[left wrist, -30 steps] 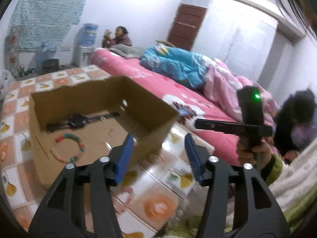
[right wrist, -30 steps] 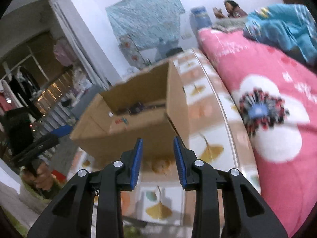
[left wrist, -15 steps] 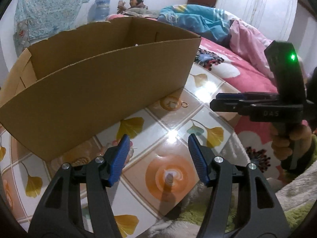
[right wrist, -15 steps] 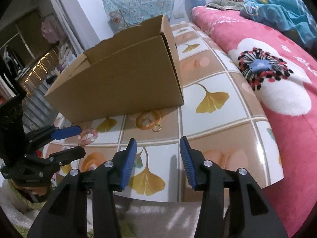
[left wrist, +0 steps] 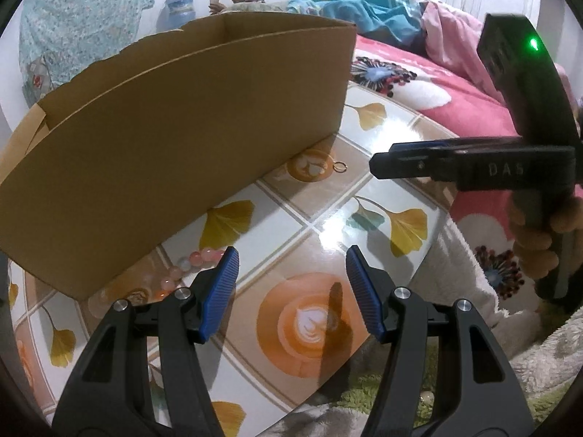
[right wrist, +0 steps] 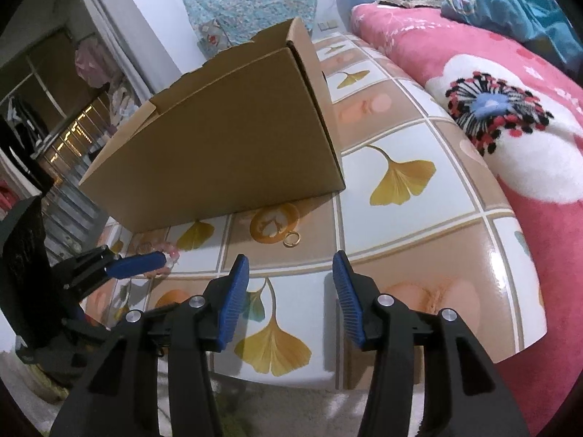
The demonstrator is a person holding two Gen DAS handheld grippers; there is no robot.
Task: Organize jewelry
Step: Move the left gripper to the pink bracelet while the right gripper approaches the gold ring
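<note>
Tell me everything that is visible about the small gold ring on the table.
The ring is a thin, plain band that looks like gold metal, with no stone visible. It lies flat on a brown tile of the table, just beside a printed orange circle and a little in front of the cardboard box, apart from it. Nothing touches it but the table. It lies ahead of the right gripper, whose open fingers are empty. The left wrist view shows it too.

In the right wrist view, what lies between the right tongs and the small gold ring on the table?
Only bare patterned tabletop. The right tongs stand open and empty short of the gold ring, which lies just in front of the cardboard box.
</note>
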